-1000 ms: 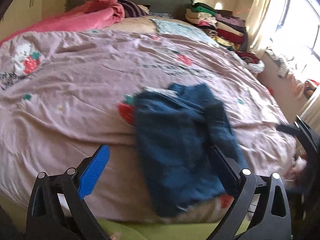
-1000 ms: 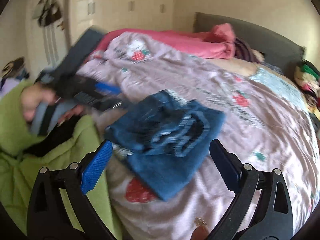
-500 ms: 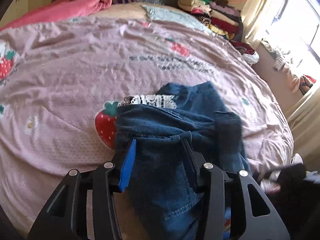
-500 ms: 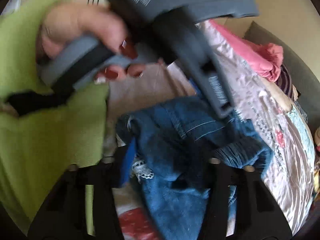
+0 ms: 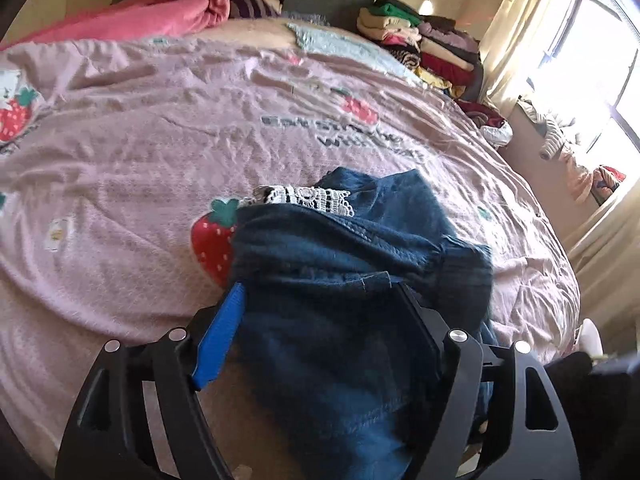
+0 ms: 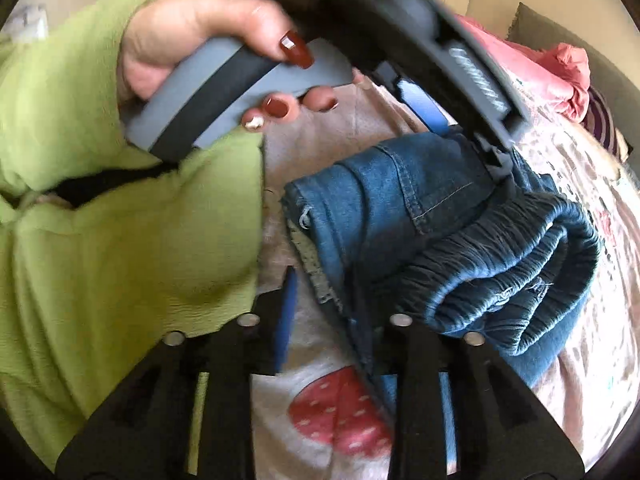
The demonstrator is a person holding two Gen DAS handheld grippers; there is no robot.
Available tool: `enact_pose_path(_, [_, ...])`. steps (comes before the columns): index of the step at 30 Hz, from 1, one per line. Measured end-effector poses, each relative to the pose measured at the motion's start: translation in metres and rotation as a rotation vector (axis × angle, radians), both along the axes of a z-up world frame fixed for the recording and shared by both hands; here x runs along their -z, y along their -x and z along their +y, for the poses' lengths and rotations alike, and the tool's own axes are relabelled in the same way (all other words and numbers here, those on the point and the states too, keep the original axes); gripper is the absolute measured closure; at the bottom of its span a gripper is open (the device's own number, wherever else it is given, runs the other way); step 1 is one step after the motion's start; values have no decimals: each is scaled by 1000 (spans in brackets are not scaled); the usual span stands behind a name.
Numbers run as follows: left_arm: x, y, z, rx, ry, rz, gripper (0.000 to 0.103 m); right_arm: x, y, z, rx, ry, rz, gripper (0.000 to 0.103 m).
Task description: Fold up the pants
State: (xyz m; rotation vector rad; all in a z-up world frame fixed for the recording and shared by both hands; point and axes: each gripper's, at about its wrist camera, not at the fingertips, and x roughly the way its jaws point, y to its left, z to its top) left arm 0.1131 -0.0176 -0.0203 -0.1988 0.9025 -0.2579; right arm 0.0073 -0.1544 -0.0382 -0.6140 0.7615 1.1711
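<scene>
pants: a bunched blue denim heap (image 5: 344, 280) on my pink bedspread (image 5: 132, 152), near its front edge, beside a printed strawberry (image 5: 212, 236).
which way: straight ahead and below both my grippers; each points down into the heap from the near side.
long axis: I can't tell; the pants are folded over on themselves, the elastic waistband (image 6: 516, 252) rolled up on the right of the right view.
left gripper: (image 5: 320, 300) jaws opening, spread to either side of a denim fold; the pads don't seem to press it.
right gripper: (image 6: 320, 304) jaws narrow but opening, a denim edge and its pale lining between them; not clearly pinched.
nearer: both reach the cloth; the right is deeper in, I judge.
left hand: (image 6: 208, 40) wraps the other gripper's grey handle.
writing: dark print on the bedspread (image 5: 340, 136), too blurred to read; no brand seen.
</scene>
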Motion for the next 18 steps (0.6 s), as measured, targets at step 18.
enact_pose_path(18, [27, 36, -16, 21, -114, 60, 29, -66, -134, -14, 410, -89, -26, 70])
